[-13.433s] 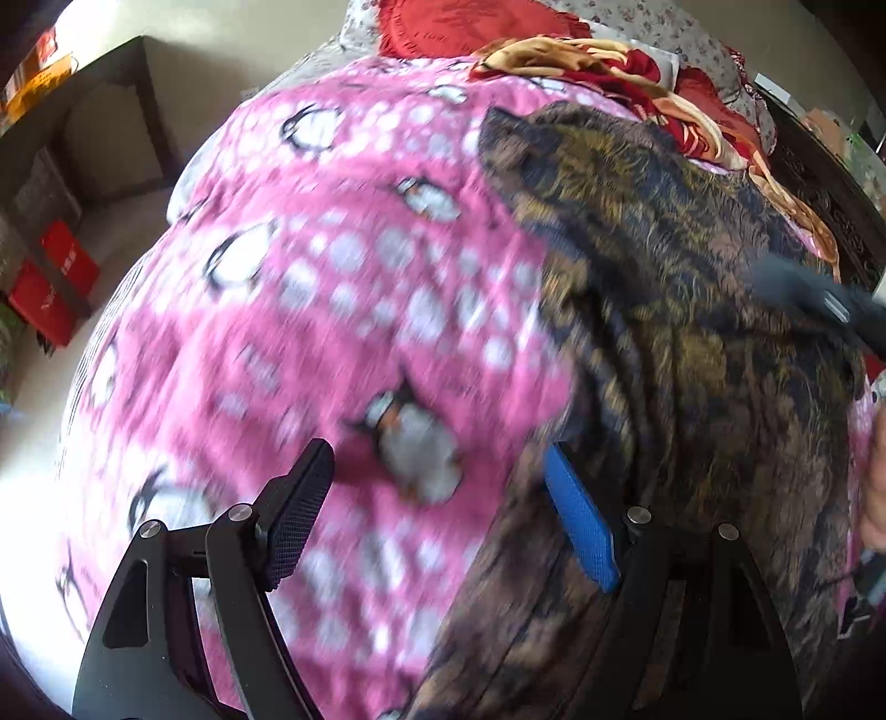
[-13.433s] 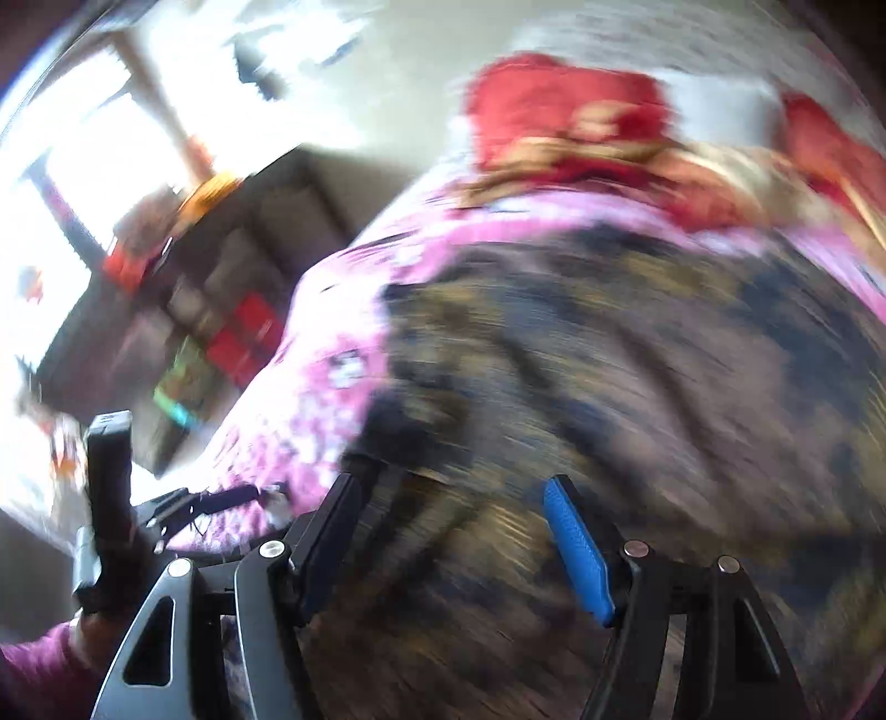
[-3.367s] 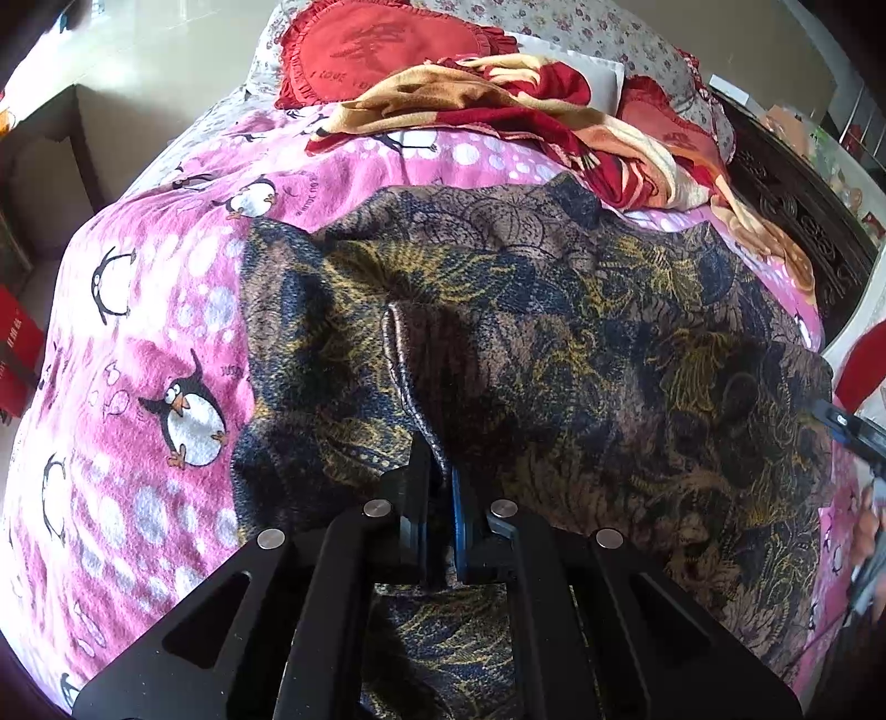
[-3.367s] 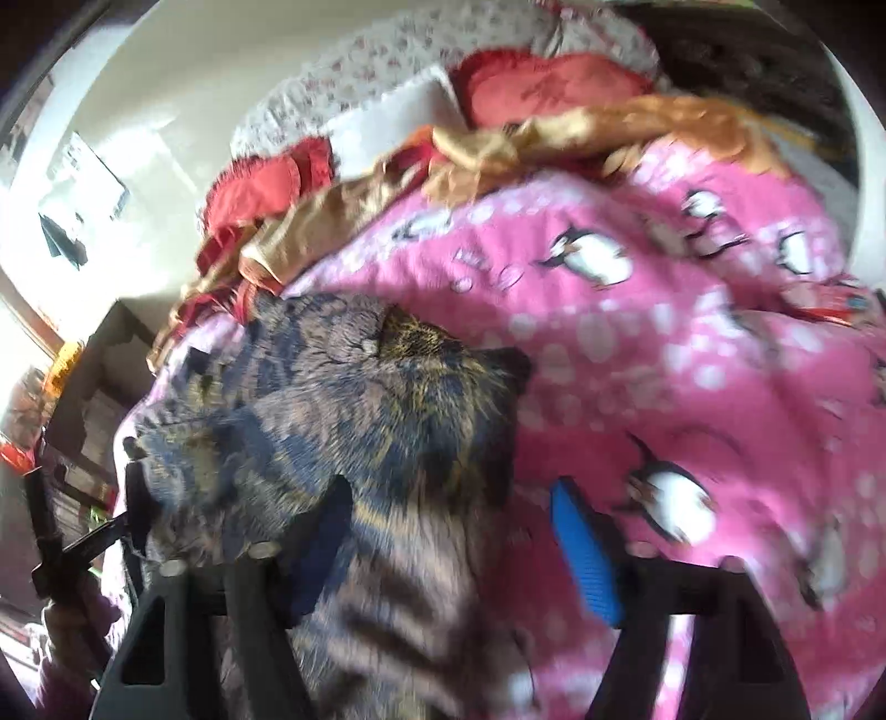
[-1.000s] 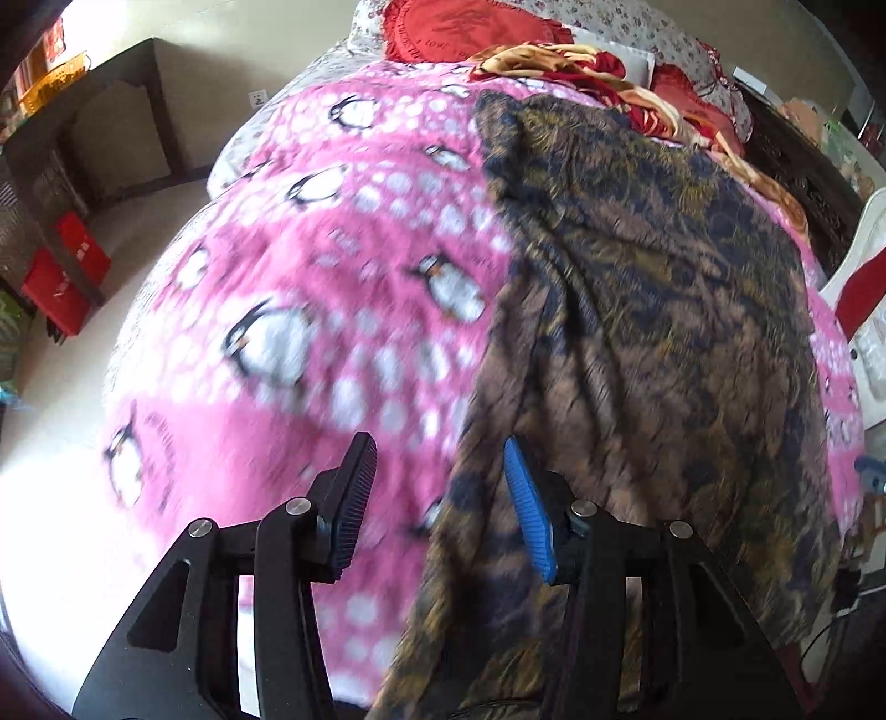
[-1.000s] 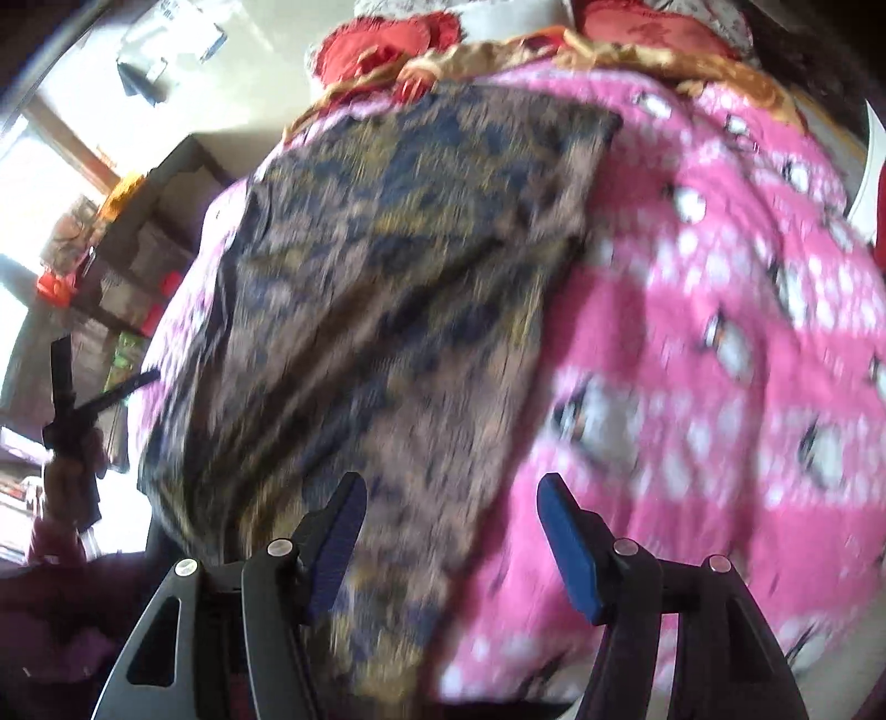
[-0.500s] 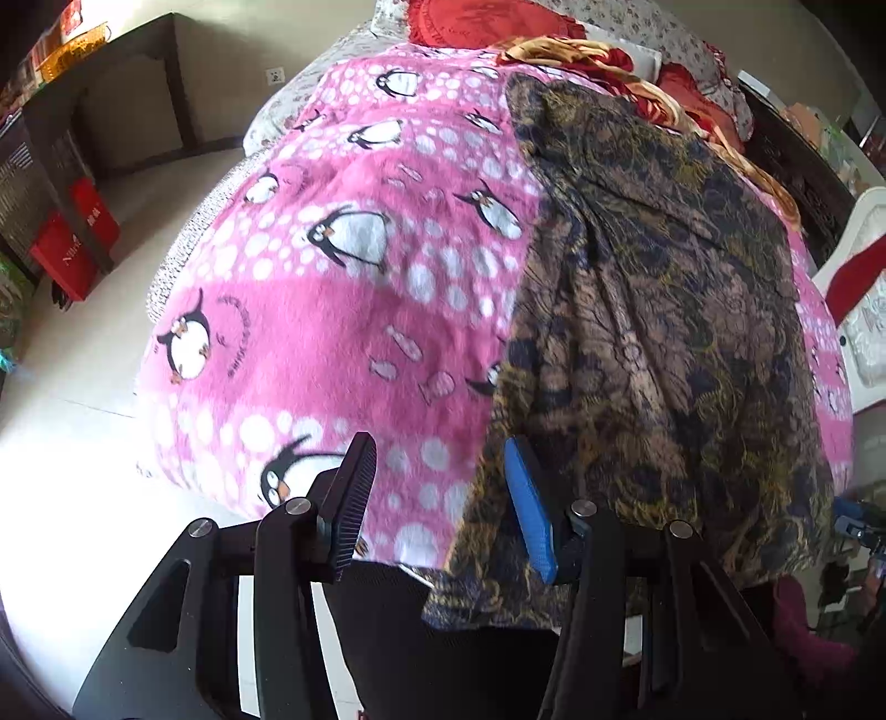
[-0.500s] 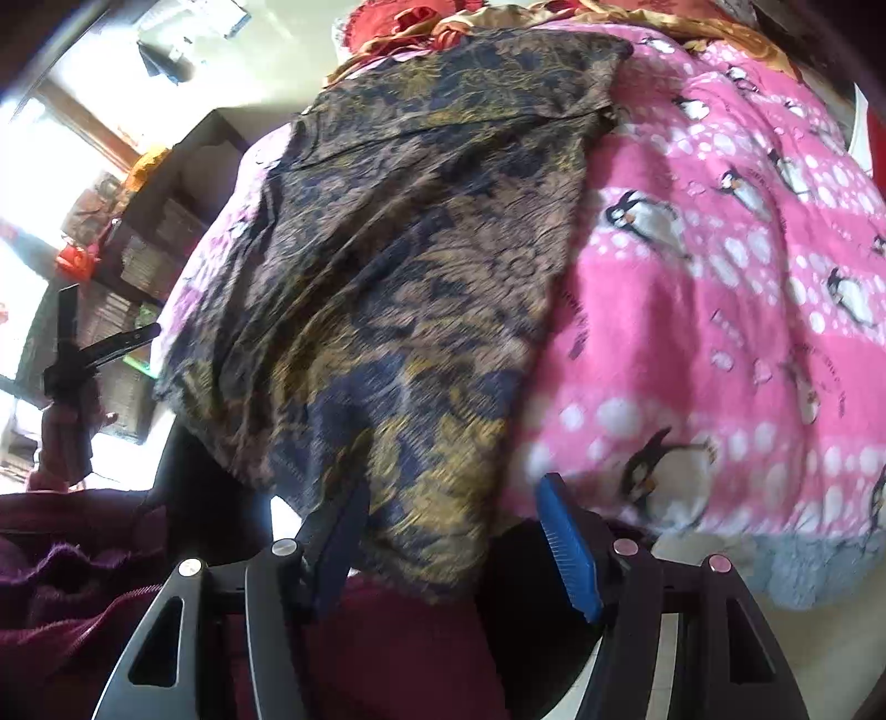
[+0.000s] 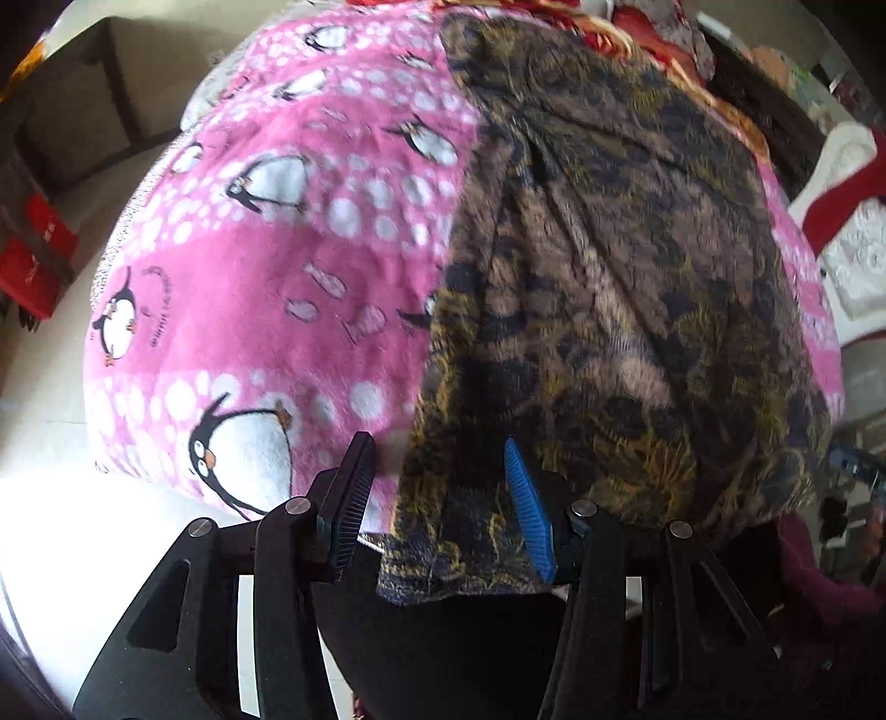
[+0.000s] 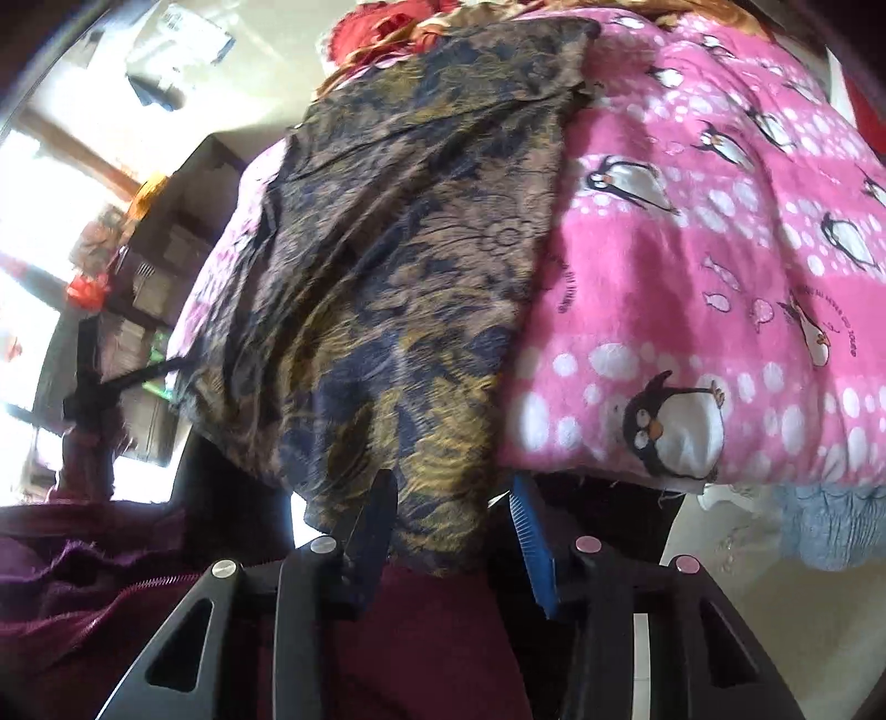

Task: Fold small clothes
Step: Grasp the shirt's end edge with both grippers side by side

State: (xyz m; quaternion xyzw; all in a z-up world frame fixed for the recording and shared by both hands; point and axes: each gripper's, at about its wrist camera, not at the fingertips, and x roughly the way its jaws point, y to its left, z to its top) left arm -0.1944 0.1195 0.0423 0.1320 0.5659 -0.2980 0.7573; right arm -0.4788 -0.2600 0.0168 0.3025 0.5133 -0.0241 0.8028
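A dark brown and gold patterned garment [image 9: 598,288] lies folded lengthwise on the pink penguin blanket [image 9: 266,266], its near hem hanging over the bed's front edge. My left gripper [image 9: 443,509] is open, its jaws either side of the garment's near left corner. The garment also shows in the right wrist view [image 10: 398,266]. My right gripper [image 10: 454,526] is open around the garment's near right corner at the blanket [image 10: 720,249] edge. Neither gripper is closed on the cloth.
Red and gold bedding and pillows [image 9: 626,33] pile at the bed's far end. A dark shelf unit [image 10: 160,243] stands left of the bed. A red box [image 9: 33,260] is on the floor. The person's maroon clothing [image 10: 111,576] is just below the grippers.
Both grippers have moved back along the garment to its near hem at the bed's front edge and stayed open. The garment now lies as a long narrow strip.
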